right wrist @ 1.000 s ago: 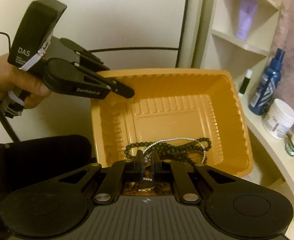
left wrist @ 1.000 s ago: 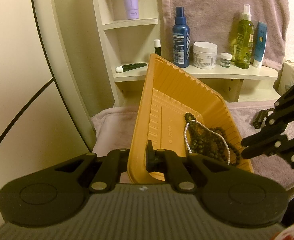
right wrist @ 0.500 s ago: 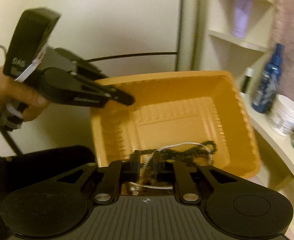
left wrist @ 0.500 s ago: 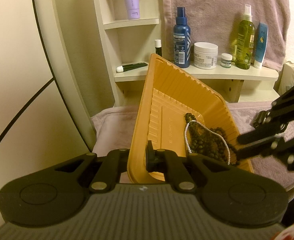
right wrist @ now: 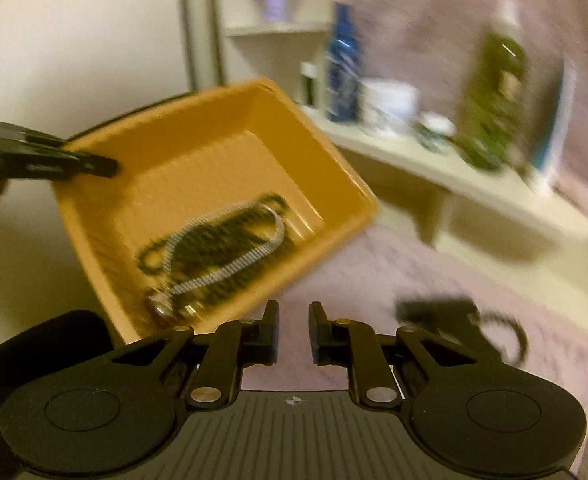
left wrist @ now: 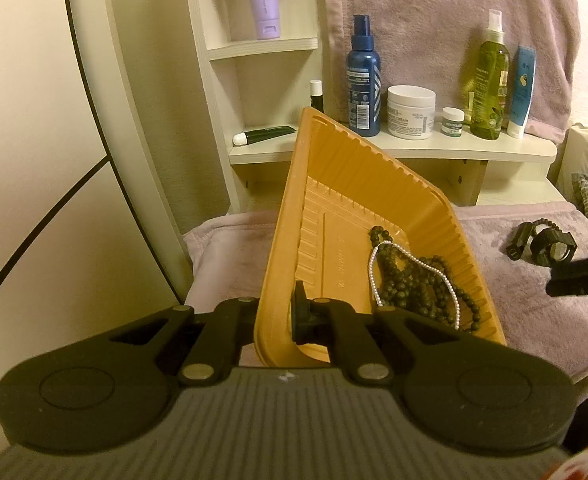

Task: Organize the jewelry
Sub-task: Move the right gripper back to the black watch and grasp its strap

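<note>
A blue spray bottle (left wrist: 363, 80), white jar (left wrist: 410, 111) and green bottle (left wrist: 490, 72) stand along the shelf (left wrist: 394, 148); a lilac tube (left wrist: 262, 0) sits higher.

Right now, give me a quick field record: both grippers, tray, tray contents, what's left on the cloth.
left gripper: shut on the wall of the orange tray, which is tilted
right gripper: open, its jaws have just been opening, nothing between them, over the pink cloth
tray contents: dark bead necklace, white bead necklace
left on cloth: black watch with a dark bead loop beside it
shelf behind: bottles and jars, untouched
</note>
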Available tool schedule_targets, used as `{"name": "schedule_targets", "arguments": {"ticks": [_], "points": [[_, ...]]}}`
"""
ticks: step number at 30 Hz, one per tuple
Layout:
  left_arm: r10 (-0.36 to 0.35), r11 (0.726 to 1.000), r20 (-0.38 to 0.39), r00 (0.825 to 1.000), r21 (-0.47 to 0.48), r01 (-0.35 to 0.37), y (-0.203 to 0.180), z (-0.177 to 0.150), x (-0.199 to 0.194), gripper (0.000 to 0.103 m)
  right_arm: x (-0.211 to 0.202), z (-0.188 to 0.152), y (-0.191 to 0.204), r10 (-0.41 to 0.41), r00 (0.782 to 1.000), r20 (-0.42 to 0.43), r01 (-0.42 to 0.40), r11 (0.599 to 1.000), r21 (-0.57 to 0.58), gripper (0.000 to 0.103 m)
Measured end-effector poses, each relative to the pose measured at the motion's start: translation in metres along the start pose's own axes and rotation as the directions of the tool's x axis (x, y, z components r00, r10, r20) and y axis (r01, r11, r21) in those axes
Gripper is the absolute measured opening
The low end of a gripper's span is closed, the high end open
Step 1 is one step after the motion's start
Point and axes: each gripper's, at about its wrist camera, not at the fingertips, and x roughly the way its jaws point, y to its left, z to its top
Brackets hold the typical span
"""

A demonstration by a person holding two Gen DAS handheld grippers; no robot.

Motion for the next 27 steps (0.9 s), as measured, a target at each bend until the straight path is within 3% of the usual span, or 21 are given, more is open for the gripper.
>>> {"name": "schedule_targets", "arguments": {"ticks": [7,15,21,24,27], "points": [[0.001,1.000,0.001,1.000,0.003,-0.001,0.000,0.000,-0.001,0.005,-0.010,-0.029,-0.023,-0.110,0.994,-0.027,0.113,0.987,0.114,0.018],[0.001,1.000,0.001,1.000,0.004,-0.001,0.000,0.000,-0.001,0.005,-0.021,-0.038,-0.048,-0.239,0.970,-0.036,0.241,0.955,0.175,0.040],[-0.001,1.000,0.001,1.000,0.003,0.001,0.000,0.000,-0.002,0.005,-0.023,-0.028,-0.068,-0.317,0.948,-0.030,0.315,0.923,0.221,0.048],[-0.001,1.000,0.001,1.000,0.004,0.001,0.000,0.000,-0.003,0.005,-0.016,-0.021,-0.072,-0.325,0.945,-0.031,0.325,0.923,0.206,0.049],[-0.001,1.000,0.001,1.000,0.004,0.001,0.000,0.000,-0.003,0.005,-0.008,-0.014,-0.067,-0.344,0.938,-0.039,0.346,0.931,0.113,0.049]]}}
